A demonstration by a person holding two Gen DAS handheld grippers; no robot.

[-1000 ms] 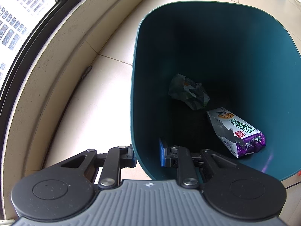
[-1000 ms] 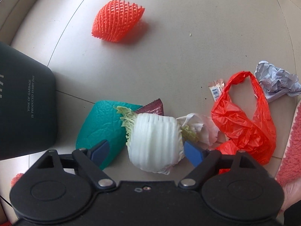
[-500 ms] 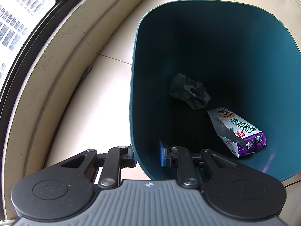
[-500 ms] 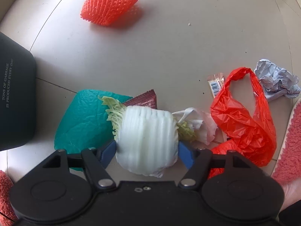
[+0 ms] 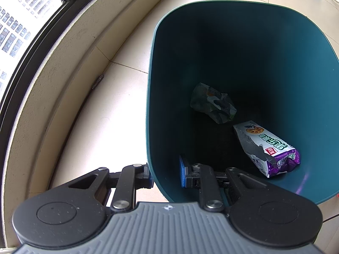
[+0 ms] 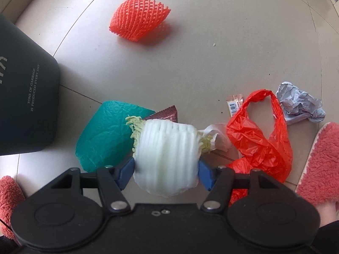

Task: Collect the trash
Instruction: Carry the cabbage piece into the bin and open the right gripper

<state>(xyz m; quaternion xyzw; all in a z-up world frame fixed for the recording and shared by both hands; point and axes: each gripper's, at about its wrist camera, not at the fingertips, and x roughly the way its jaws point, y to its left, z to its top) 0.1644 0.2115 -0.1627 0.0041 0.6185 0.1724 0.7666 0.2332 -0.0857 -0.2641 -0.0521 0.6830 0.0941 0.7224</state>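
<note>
Left gripper (image 5: 165, 174) clamped on teal bin (image 5: 275, 42) wall

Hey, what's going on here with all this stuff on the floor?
A person is collecting trash with a gripper in each hand. The left gripper is clamped on the rim of a teal bin, which already holds two wrappers. The right gripper points down, its jaws closing on a piece of cabbage. A red net, red bag, crumpled paper and teal sheet lie on the floor.
</note>
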